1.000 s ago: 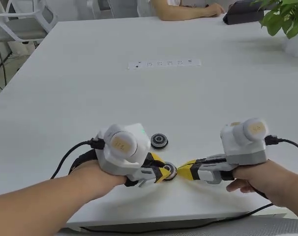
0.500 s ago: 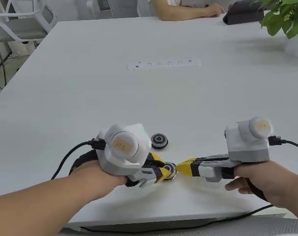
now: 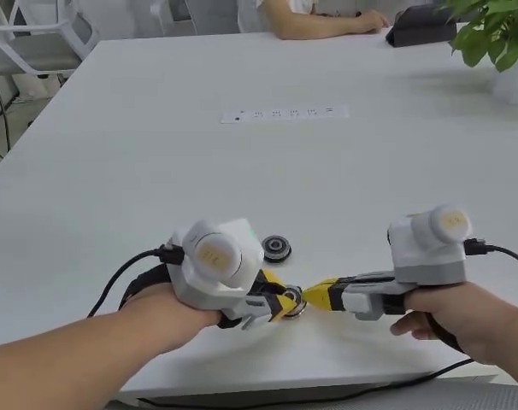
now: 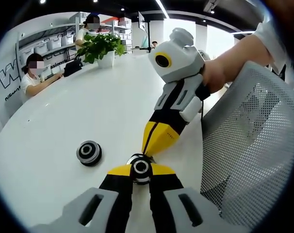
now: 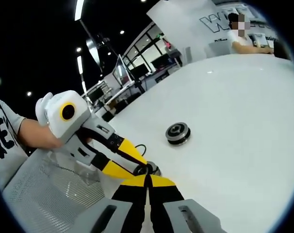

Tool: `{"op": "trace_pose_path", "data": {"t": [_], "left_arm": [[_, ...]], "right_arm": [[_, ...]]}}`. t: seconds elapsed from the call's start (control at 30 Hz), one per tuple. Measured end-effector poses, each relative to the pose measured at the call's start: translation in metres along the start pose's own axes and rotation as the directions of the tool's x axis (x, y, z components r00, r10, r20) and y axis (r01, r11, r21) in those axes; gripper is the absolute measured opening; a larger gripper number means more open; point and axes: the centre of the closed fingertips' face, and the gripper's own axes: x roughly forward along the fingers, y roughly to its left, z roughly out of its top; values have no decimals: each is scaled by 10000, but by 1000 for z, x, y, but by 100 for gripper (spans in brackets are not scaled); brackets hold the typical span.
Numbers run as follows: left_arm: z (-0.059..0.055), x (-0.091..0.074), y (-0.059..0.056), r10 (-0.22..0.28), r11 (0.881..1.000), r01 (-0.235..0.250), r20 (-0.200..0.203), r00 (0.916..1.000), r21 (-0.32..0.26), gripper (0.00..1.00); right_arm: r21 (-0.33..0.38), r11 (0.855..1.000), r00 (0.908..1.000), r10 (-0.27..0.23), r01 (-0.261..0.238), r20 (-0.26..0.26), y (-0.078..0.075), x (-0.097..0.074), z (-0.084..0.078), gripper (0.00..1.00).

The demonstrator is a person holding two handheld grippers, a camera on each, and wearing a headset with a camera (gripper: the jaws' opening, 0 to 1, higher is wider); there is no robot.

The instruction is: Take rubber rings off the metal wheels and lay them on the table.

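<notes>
Metal wheel (image 3: 293, 299) sits at the near edge of the white tabletop (image 3: 156, 137), caught between two tips that point at each other along one left-right line. The left hand-held gripper (image 3: 282, 303) comes in from the left and the right hand-held gripper (image 3: 315, 296) from the right, both touching the wheel. A second wheel (image 3: 277, 248) lies flat just beyond, apart from both. Left gripper view: yellow jaws closed on the metal wheel, one on each side, its round face showing a shiny hub and dark outer band, likely the rubber ring (image 4: 133, 164); the right tip meets its far rim head-on. Right gripper view: jaws pressed together to a thin seam, tips at the wheel's rim, too small to tell if they nip the ring. Judgement: the peel pulls rightward, away from the left grip; the rubber should stretch, the metal is rigid
</notes>
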Motion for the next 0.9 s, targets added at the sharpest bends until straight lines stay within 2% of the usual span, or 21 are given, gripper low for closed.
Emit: {"op": "trace_pose_path", "data": {"t": [0.9], "left_arm": [[0, 0, -3, -95, 9999, 95, 5, 10000, 57, 7]], "right_arm": [[-213, 9995, 9998, 215, -216, -25, 0, 0, -1, 0]]}}
